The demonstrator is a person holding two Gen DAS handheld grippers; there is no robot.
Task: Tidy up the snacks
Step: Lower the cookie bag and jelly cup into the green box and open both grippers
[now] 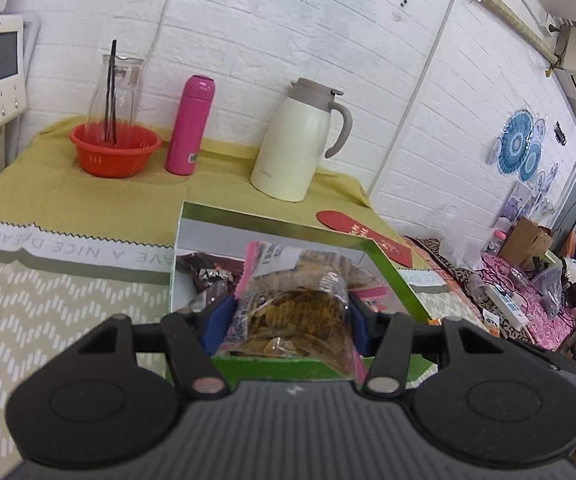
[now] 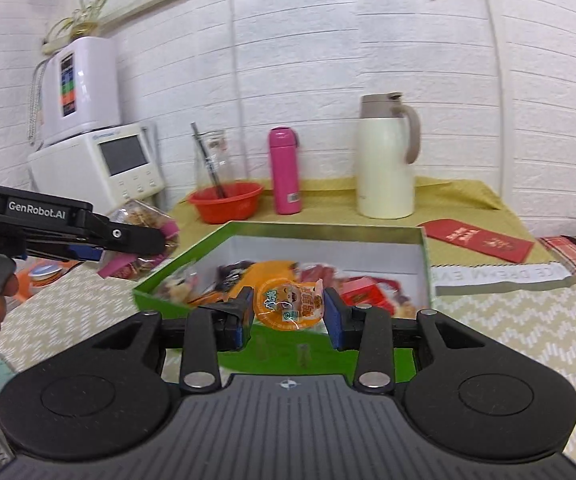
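Open-topped box (image 2: pixel 328 236); jug (image 2: pixel 386 160) behind

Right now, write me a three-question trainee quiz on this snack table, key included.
1. True or false: the left gripper holds a clear bag of brown chips.
2. What sits between the right gripper's pads? A) a red envelope B) a small orange snack pack C) a pink bottle
3. Fill in: at the back of the table, the pink bottle stands between the red basket and the cream ____.

Key:
1. True; the bag is clamped above the green box.
2. B; the orange snack pack is held over the box.
3. Jug; the cream jug stands upright by the wall.
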